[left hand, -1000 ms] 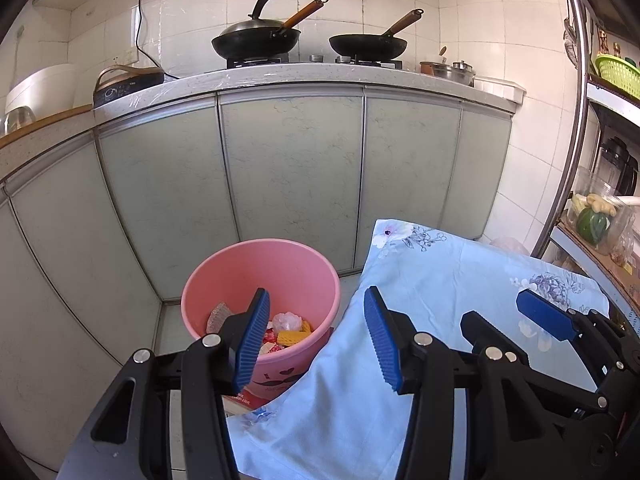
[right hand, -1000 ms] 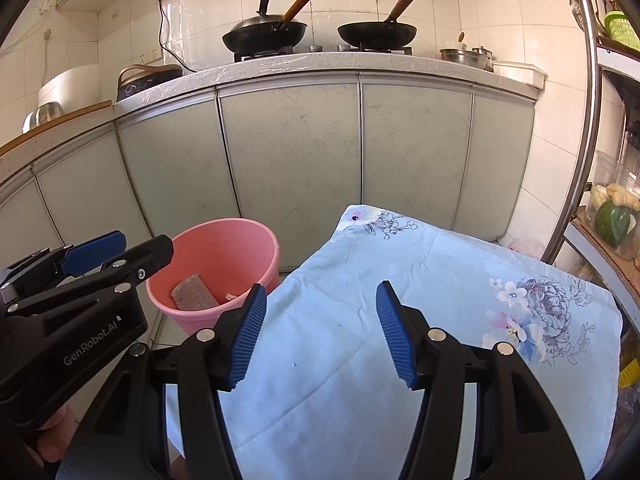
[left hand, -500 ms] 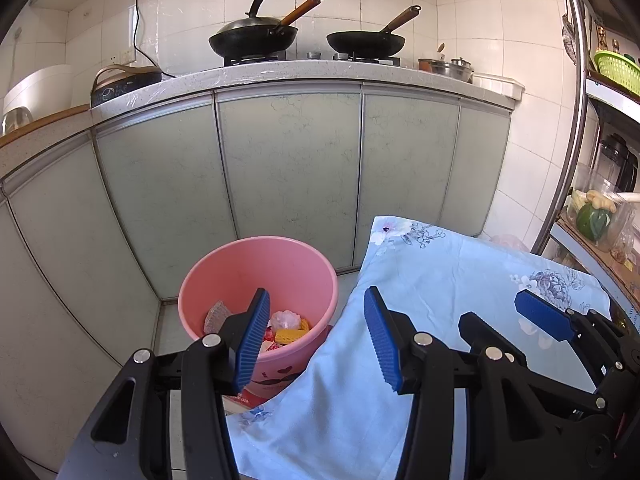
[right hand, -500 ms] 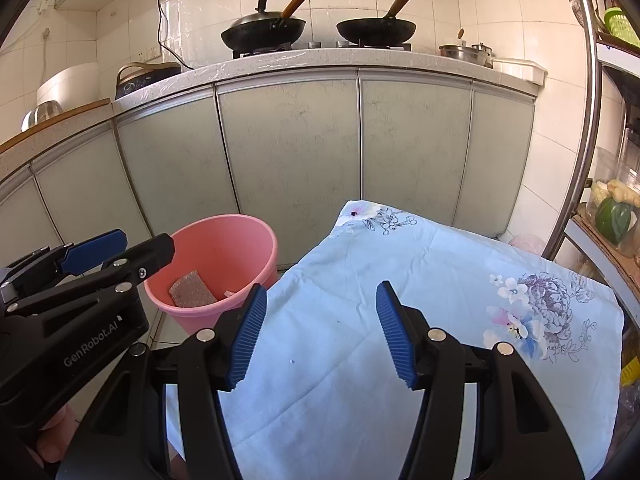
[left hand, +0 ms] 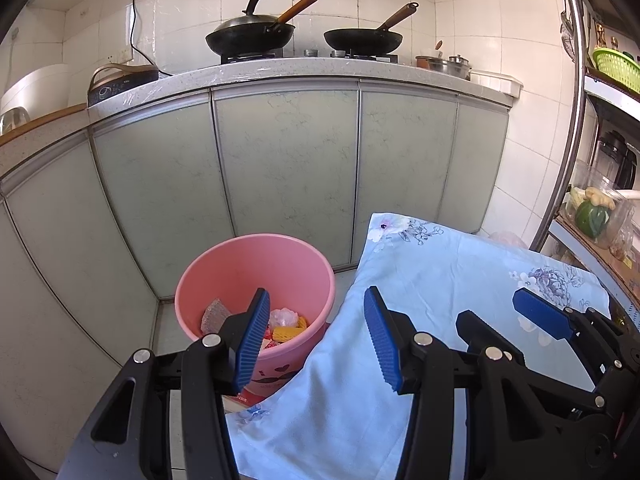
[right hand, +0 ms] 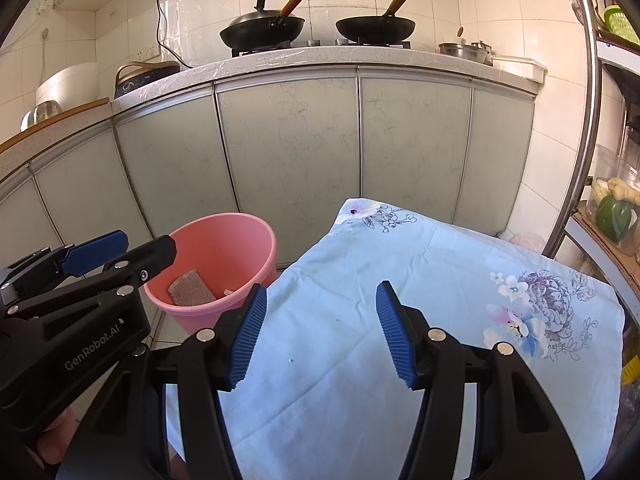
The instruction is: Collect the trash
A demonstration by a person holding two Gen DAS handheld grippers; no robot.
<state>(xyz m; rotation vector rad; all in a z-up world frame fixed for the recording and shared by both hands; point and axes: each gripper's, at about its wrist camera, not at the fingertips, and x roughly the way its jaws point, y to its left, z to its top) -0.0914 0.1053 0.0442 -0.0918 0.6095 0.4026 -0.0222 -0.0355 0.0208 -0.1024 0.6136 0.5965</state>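
We see a round pink plastic bucket on the floor, left of the pale blue floral cloth, holding a grey sponge and yellow scraps. Our left gripper and right gripper hover tilted down, both gaping with nothing between.

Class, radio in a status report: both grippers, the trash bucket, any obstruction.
Left gripper open, empty. Right gripper open, empty, over blue floral cloth. Pink bucket holds scouring pad, wrappers. Nothing in the way.
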